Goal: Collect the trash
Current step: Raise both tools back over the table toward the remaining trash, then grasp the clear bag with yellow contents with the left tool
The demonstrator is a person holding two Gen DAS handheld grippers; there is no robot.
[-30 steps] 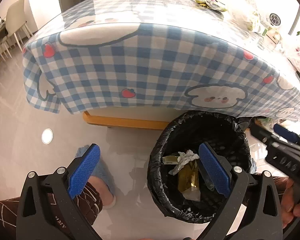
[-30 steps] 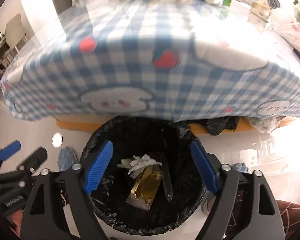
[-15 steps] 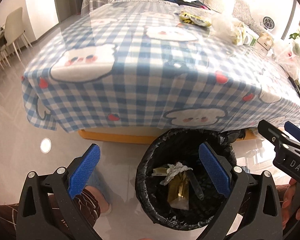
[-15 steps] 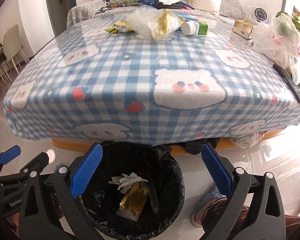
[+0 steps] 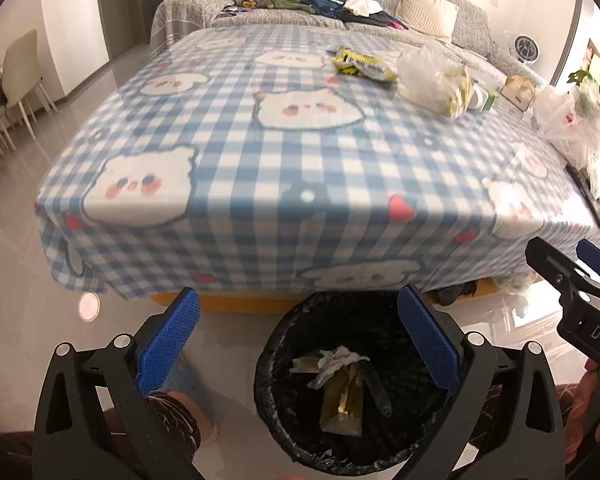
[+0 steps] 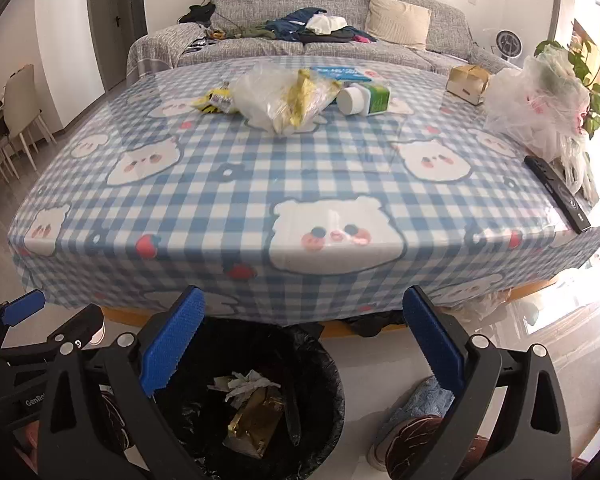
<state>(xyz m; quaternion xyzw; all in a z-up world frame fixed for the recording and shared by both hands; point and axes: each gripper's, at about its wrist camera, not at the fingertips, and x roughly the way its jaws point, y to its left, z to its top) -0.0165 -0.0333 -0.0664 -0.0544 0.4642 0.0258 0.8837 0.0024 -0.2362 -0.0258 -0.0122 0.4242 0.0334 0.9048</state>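
Note:
A black-lined trash bin (image 5: 284,364) (image 6: 332,392) stands on the floor below the table's near edge, holding a gold wrapper (image 5: 340,396) (image 6: 256,420), crumpled white paper and a dark stick. My left gripper (image 5: 298,344) is open and empty above the bin's left side. My right gripper (image 6: 300,344) hangs open and empty over the bin. On the checked tablecloth (image 6: 300,184) lie a clear plastic bag with yellow wrappers (image 6: 284,96) (image 5: 436,80), a yellow snack packet (image 5: 362,65) (image 6: 214,102) and a white-and-green tub (image 6: 364,98).
A cardboard box (image 6: 466,80), a white plastic bag (image 6: 540,100) and a black remote (image 6: 558,194) sit at the table's right. A grey sofa with clothes (image 6: 320,28) lies beyond. Slippered feet (image 6: 412,436) stand by the bin. White chairs (image 5: 20,80) are at far left.
Both grippers have risen and tilted up, so the tabletop and its litter came into view and the bin dropped lower. The right jaws widened early on.

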